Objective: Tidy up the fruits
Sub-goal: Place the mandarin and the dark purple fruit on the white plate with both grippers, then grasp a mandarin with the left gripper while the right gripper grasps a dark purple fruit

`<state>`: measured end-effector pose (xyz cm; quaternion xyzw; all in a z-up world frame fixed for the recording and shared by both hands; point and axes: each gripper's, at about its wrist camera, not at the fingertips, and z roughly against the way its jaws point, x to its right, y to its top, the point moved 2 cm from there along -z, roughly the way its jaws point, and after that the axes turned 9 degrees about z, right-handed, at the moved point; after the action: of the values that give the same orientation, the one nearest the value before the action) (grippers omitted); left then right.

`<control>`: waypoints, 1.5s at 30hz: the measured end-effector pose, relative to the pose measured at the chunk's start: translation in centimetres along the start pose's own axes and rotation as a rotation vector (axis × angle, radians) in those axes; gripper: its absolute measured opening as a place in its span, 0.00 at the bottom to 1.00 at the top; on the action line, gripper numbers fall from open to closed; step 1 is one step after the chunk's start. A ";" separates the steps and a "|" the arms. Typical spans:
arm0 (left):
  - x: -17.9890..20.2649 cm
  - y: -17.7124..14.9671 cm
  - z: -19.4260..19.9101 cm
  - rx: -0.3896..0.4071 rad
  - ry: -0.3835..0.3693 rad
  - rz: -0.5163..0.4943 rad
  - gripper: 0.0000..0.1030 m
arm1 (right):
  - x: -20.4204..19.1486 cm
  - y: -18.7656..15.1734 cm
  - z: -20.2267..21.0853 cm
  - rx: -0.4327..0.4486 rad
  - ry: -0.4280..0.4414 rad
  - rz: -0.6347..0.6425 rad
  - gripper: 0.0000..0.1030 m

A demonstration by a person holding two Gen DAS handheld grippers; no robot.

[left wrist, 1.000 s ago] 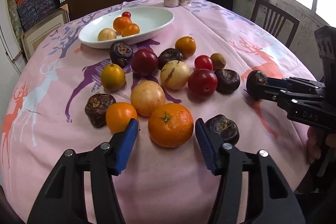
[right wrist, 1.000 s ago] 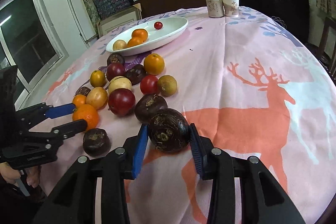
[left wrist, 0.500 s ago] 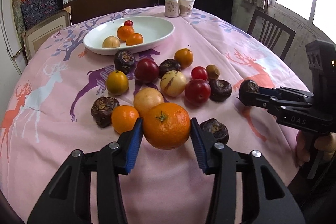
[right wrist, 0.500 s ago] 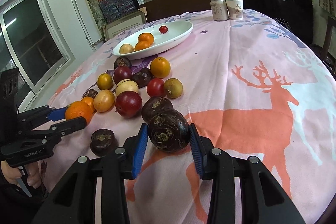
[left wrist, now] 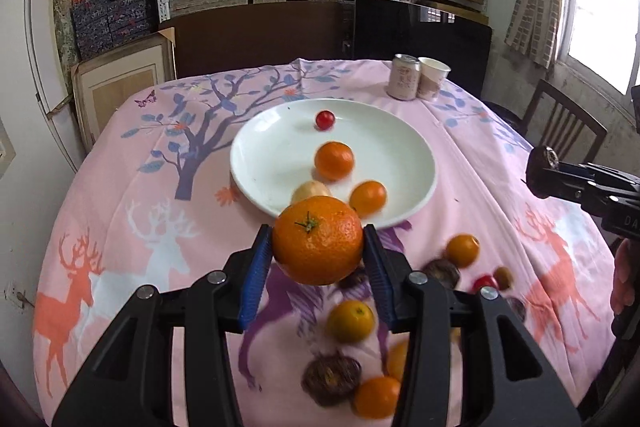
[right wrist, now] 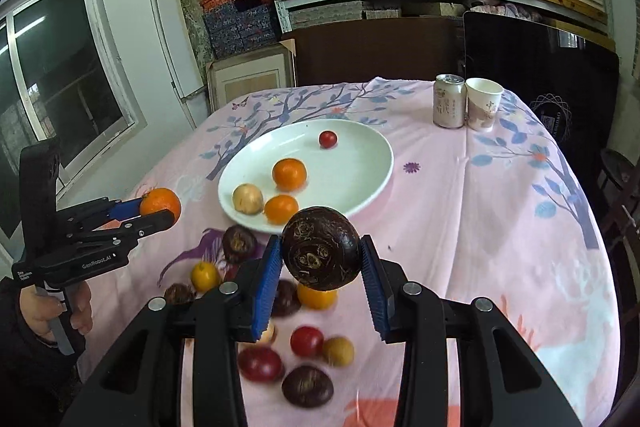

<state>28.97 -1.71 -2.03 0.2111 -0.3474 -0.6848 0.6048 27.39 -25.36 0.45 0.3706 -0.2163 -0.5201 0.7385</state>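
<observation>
Left gripper (left wrist: 318, 253): black frame, blue ribbed pads, clamped on a large round orange tangerine (left wrist: 318, 241). Fruit is held clear of the pink deer-print tablecloth (left wrist: 120, 227), in front of the near rim of the white oval ceramic plate (left wrist: 260, 155). Its green stem faces the camera and slightly up; the fruit is near-spherical, with no clear long axis. In the right wrist view the same gripper (right wrist: 160, 211) shows side-on at the left, tangerine (right wrist: 160, 201) pinched at the fingertips.

Right gripper (right wrist: 320, 253): same build, pads pressed on both sides of a dark purple, wrinkled round fruit (right wrist: 320, 245). Scarred, patterned face turned toward the camera; slightly wider than tall, long axis running across between the pads. Held above the cloth, near the plate's (right wrist: 360, 147) front edge. In the left wrist view the right gripper (left wrist: 540, 173) enters from the right, the dark fruit (left wrist: 540, 167) at its tip.

On the plate: a small red cherry tomato (left wrist: 325, 119) at the far side, two orange tangerines (left wrist: 334, 161) nearer, and a pale yellowish fruit (right wrist: 248, 199) partly hidden behind the held tangerine.

Loose fruit pile (right wrist: 304, 343) lies on the cloth below both grippers: orange, yellow, red and dark purple pieces, motion-blurred.

Far table edge: a pale drink can (right wrist: 449, 101) and a paper cup (right wrist: 483, 103), just beside each other.
</observation>
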 end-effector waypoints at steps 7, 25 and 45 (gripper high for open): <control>-1.9 4.9 -8.9 -0.070 0.015 0.078 0.43 | -0.3 3.1 -9.3 -0.077 0.005 -0.009 0.39; -1.3 2.6 -0.6 0.022 -0.061 0.121 0.89 | -2.9 -1.6 -1.3 -0.040 0.008 0.008 0.62; 0.3 -13.8 5.2 -0.109 -0.004 0.002 0.89 | -12.3 -15.4 0.8 -0.197 0.005 0.178 0.38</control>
<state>15.76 -0.45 -8.61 0.1763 -0.3110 -0.7024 0.6156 12.98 -17.03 -10.12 0.2772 -0.1943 -0.4703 0.8150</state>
